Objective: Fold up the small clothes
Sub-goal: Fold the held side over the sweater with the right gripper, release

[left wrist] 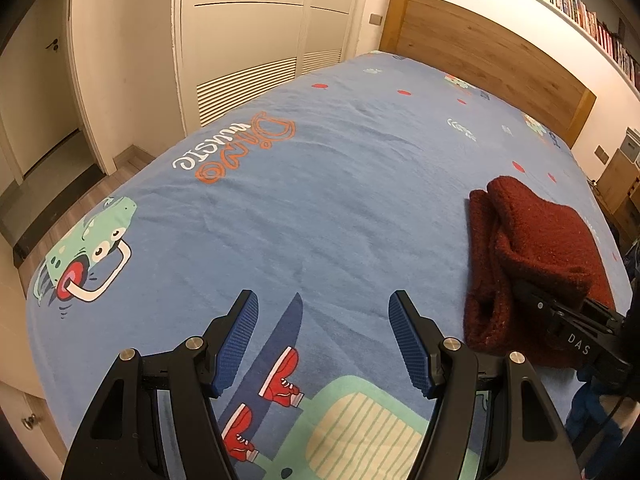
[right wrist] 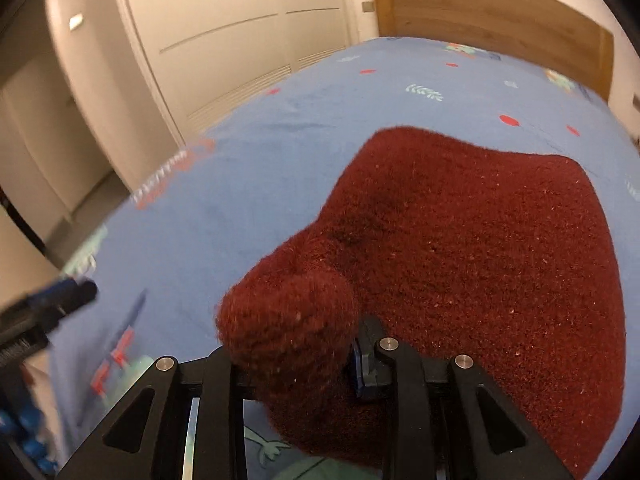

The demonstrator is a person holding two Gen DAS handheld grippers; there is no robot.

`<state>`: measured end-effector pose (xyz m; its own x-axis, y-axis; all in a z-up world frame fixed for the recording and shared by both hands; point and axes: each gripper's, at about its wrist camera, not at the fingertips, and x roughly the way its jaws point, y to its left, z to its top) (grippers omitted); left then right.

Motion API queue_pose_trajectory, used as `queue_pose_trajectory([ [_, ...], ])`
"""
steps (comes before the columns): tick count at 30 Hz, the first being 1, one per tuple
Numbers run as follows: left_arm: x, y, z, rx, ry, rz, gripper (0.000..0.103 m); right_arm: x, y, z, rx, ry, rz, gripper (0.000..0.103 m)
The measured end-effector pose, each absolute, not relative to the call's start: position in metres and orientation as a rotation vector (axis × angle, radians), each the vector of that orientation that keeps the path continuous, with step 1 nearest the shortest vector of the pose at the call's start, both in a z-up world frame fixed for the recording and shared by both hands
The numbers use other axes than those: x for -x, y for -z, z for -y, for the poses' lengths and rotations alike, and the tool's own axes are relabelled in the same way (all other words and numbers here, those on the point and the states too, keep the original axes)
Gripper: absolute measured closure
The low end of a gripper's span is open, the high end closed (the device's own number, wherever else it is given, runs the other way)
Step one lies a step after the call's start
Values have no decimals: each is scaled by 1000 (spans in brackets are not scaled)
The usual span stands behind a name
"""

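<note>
A dark red knitted garment [left wrist: 532, 256] lies folded on the right side of the blue bed sheet [left wrist: 320, 200]. In the right wrist view it [right wrist: 480, 248] fills the middle and right. My right gripper [right wrist: 296, 344] is shut on a bunched near edge of the garment, which hides the fingertips; it also shows at the right edge of the left wrist view [left wrist: 568, 320]. My left gripper [left wrist: 324, 344] is open and empty, low over the sheet to the left of the garment. It also shows at the left edge of the right wrist view [right wrist: 60, 300].
The sheet carries dinosaur prints [left wrist: 92, 248] and lettering. A wooden headboard [left wrist: 480, 60] stands at the far end. White wardrobe doors [left wrist: 248, 40] and a wood floor [left wrist: 80, 200] lie past the bed's left edge. A bookshelf [left wrist: 568, 4] runs along the right wall.
</note>
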<state>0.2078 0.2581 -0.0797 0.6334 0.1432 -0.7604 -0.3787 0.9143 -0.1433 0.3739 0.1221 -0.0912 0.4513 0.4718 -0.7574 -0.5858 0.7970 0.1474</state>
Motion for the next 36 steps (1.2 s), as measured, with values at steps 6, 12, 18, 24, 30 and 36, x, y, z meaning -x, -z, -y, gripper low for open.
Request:
queue_pose_trajectory([
  [6, -210, 77, -257, 304, -306, -833, 41, -360, 92, -135, 180, -659, -856, 58],
  [12, -209, 80, -257, 301, -307, -838, 41, -344, 83, -129, 118, -698, -859, 48],
  [18, -211, 77, -255, 301, -296, -835, 41, -328, 101, -141, 197, -744, -894, 39],
  [24, -206, 69, -252, 285, -293, -826, 41, -331, 93, -140, 126, -757, -892, 37],
  [30, -203, 57, -249, 281, -291, -806, 41, -327, 79, -135, 47, -796, -876, 37],
  [36, -201, 47, -246, 260, -287, -801, 41, -347, 101, -154, 29, -759, -975, 36],
])
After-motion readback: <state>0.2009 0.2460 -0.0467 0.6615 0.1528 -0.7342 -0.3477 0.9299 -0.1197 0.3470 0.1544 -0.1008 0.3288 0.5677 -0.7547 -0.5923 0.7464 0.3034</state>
